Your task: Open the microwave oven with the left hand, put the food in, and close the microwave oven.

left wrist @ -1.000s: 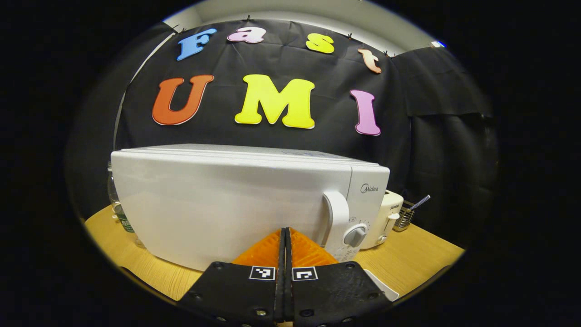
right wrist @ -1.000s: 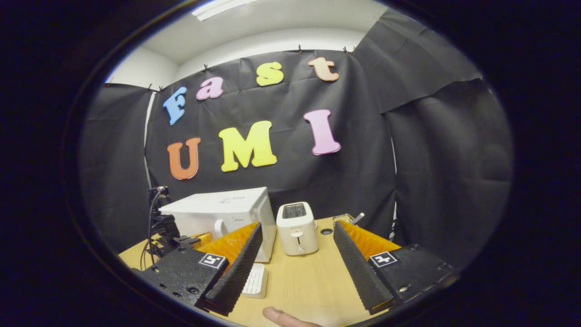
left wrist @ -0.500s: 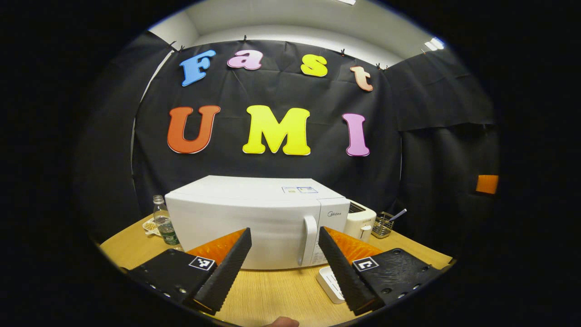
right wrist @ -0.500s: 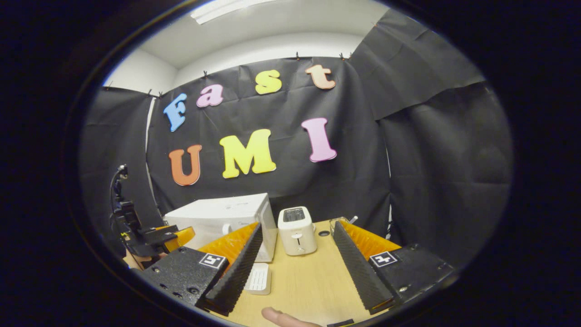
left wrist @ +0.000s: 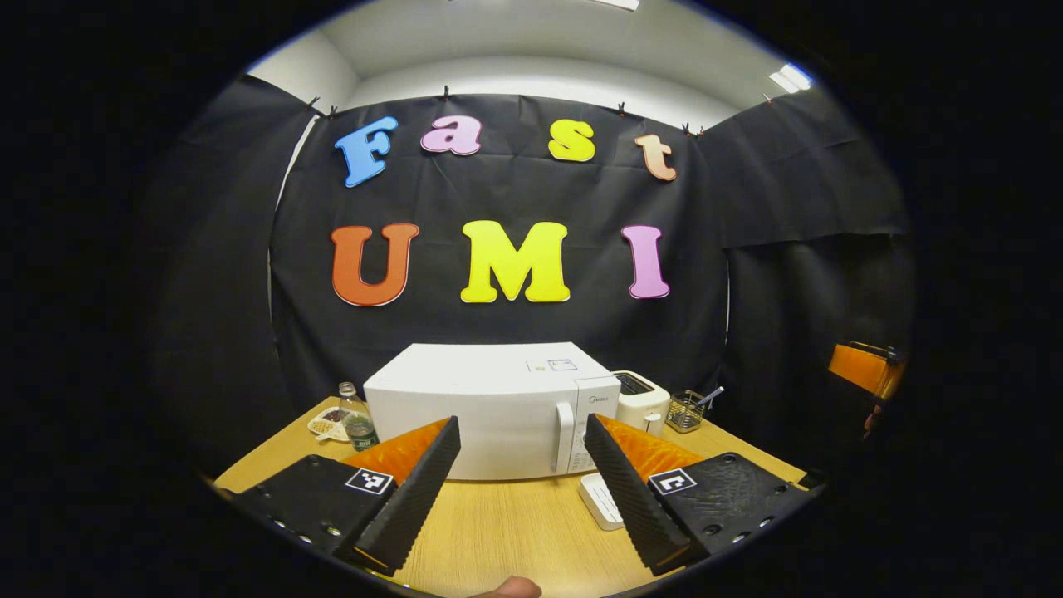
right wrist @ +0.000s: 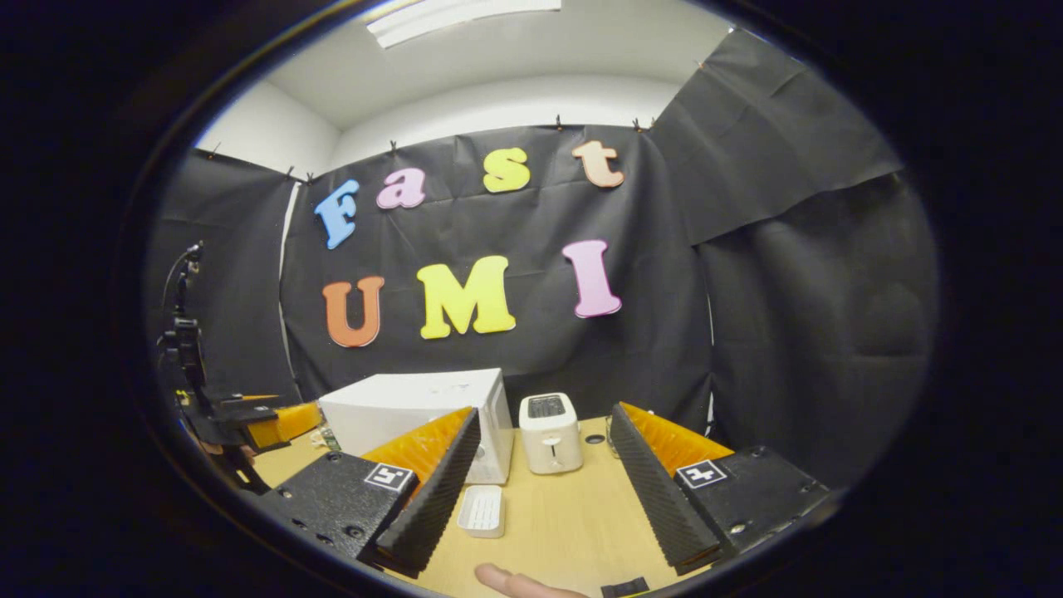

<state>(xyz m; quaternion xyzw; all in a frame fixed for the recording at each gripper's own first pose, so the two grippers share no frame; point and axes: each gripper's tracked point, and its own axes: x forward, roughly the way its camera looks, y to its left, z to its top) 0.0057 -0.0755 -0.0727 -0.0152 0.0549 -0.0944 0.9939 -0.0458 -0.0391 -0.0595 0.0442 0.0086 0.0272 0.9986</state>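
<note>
Left gripper view: microwave point(left wrist: 490, 411) broadside, door (closed) facing the spread, empty left tool point(left wrist: 519, 482).

Even, fairly bright light falls from ceiling panels point(right wrist: 465, 14) above and ahead of each gripper. The surface point(left wrist: 515, 531) ahead carries soft, short shadows, no harsh glare. Both views are sharp centrally, with strong fisheye bending and darkening toward the rims.
</note>
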